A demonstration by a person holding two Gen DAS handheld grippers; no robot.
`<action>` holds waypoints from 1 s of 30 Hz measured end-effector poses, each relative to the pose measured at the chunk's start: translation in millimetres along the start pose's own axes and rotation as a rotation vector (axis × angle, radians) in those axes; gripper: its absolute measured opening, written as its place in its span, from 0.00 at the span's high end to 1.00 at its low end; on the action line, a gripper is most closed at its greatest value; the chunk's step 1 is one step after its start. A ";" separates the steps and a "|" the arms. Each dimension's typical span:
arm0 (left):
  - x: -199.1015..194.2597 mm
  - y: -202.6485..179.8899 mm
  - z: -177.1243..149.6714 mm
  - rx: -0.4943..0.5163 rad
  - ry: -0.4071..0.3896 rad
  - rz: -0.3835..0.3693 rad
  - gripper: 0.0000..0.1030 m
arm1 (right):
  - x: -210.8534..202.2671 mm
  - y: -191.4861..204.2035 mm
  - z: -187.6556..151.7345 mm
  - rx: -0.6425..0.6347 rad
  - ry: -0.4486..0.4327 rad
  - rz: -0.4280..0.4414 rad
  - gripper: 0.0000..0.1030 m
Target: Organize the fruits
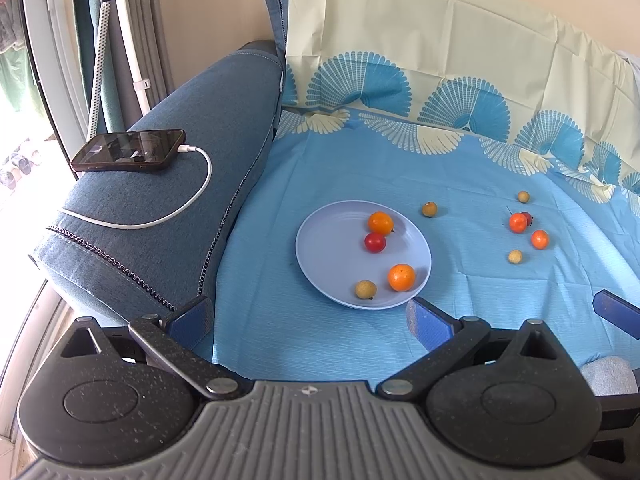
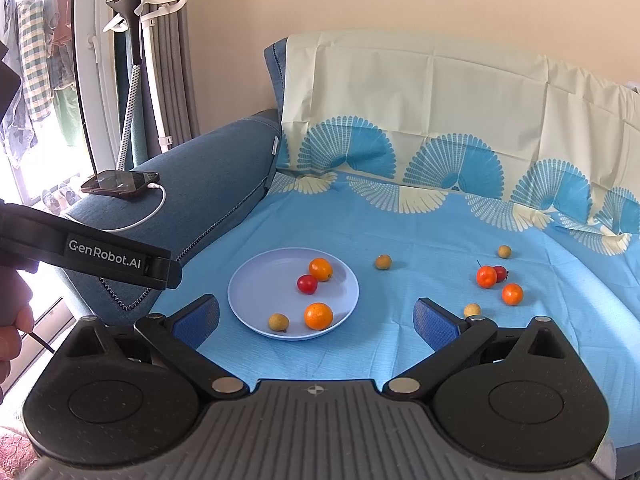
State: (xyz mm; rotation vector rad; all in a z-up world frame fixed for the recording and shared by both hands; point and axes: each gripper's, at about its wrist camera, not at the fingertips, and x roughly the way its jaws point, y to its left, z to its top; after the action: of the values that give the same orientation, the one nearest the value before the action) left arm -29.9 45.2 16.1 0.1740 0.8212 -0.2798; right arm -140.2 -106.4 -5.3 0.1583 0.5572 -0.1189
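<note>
A pale blue plate [image 1: 320, 248] sits on the blue cloth [image 1: 400, 168] spread over the sofa seat, holding two glossy oranges, one at the far side [image 1: 380, 223] and one nearer [image 1: 401, 277], a red cherry-like fruit [image 1: 375, 242] and a dull tan longan [image 1: 365, 289] at its near edge. To the right, loose on the cloth, lie two more small oranges [image 1: 518, 222], a red fruit tucked behind one, and three tan longans, well apart. The fruits are round, so no long axis can be told; a thin stem pokes up and left from the right-hand cluster. Both left tongs [image 1: 310, 318] and right tongs [image 2: 316, 318] hang spread wide, gripping nothing, near the plate. Only the right wrist view shows the other tool's black arm [image 2: 104, 256] and a hand [image 2: 14, 332] at left. A phone [image 1: 129, 150] charges on the armrest.
</note>
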 end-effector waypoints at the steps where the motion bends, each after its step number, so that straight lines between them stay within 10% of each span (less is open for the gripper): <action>1: 0.0 0.0 0.1 0.000 0.000 0.000 0.00 | 0.0 -0.3 -0.1 -0.001 0.000 0.001 0.01; 30: 22.6 -32.0 13.1 0.073 0.050 0.020 0.00 | 14.0 -27.1 -9.3 0.117 0.011 -0.053 0.01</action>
State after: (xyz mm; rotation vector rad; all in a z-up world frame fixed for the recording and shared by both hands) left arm -16.1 7.5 6.7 0.2587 0.8591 -0.2877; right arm -137.4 -132.3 -23.7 0.2579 0.5658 -0.2019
